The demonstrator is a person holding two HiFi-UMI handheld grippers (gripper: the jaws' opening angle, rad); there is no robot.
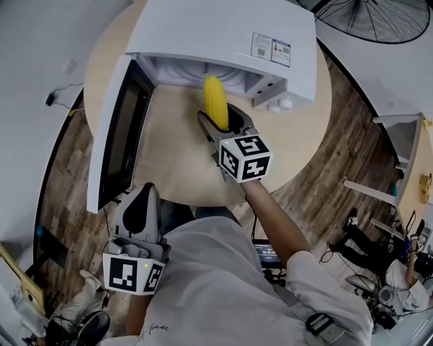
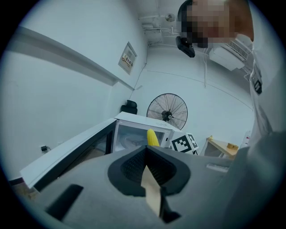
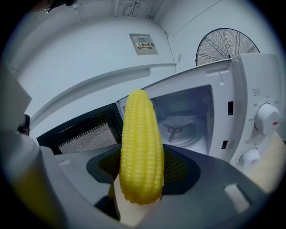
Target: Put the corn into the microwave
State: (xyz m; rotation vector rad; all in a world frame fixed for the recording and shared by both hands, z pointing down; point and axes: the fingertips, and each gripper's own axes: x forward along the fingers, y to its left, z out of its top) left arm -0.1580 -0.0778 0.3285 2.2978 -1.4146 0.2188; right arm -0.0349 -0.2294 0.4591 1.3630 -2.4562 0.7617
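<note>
A yellow corn cob (image 1: 215,101) stands upright in my right gripper (image 1: 222,116), which is shut on its lower part, just in front of the open cavity of the white microwave (image 1: 223,34). In the right gripper view the corn (image 3: 140,152) rises between the dark pads, and the glass turntable (image 3: 178,132) shows inside behind it. The microwave door (image 1: 111,135) is swung wide open to the left. My left gripper (image 1: 140,196) hangs low near the person's body, below the door, shut on nothing. The left gripper view shows its jaws meeting at the left gripper's tip (image 2: 145,152), with the corn (image 2: 153,137) far ahead.
The microwave stands on a round wooden table (image 1: 183,162), with bare tabletop in front of it. Its knobs (image 3: 267,118) are on the right of the cavity. A standing fan (image 1: 379,17) is behind the table. A desk (image 1: 413,169) and seated people are at the right.
</note>
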